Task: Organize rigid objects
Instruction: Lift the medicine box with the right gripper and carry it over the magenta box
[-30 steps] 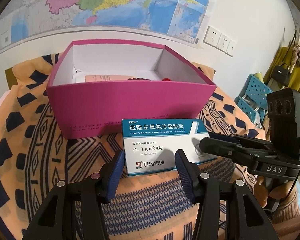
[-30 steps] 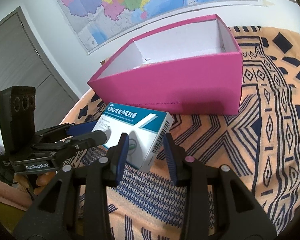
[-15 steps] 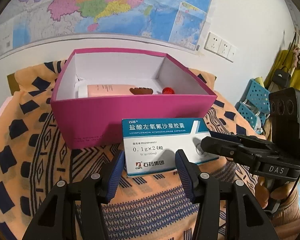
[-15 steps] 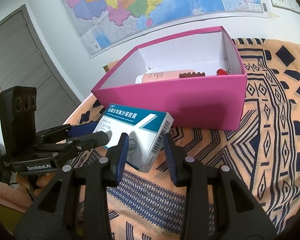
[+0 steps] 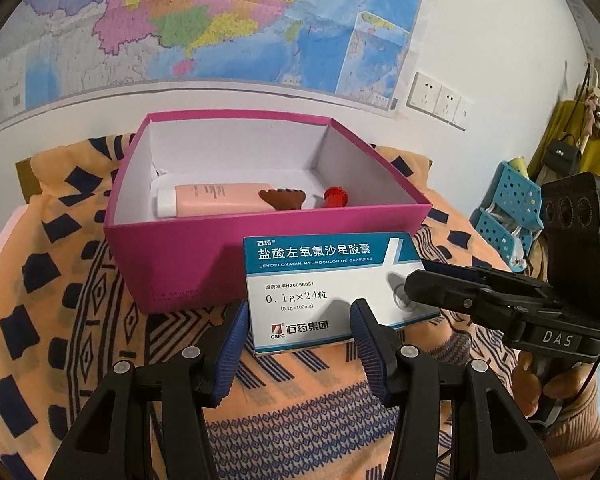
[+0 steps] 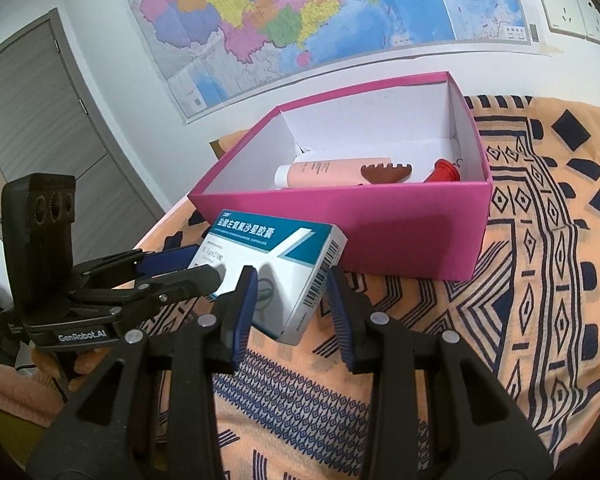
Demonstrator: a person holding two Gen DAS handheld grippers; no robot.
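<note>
A white and teal medicine box hangs just above the patterned cloth, in front of an open pink box. My left gripper is shut on it, with a pad against each long side. From the right, my right gripper is shut on its barcode end. Inside the pink box lie a pink tube, a brown comb-like piece and a small red item.
An orange cloth with dark patterns covers the surface. A wall map and sockets are behind the pink box. A blue perforated basket stands at the right, a grey door at the left.
Both views now look deeper into the pink box, so the tube, comb piece and red item show. The medicine box stays in the same place between both grippers.
</note>
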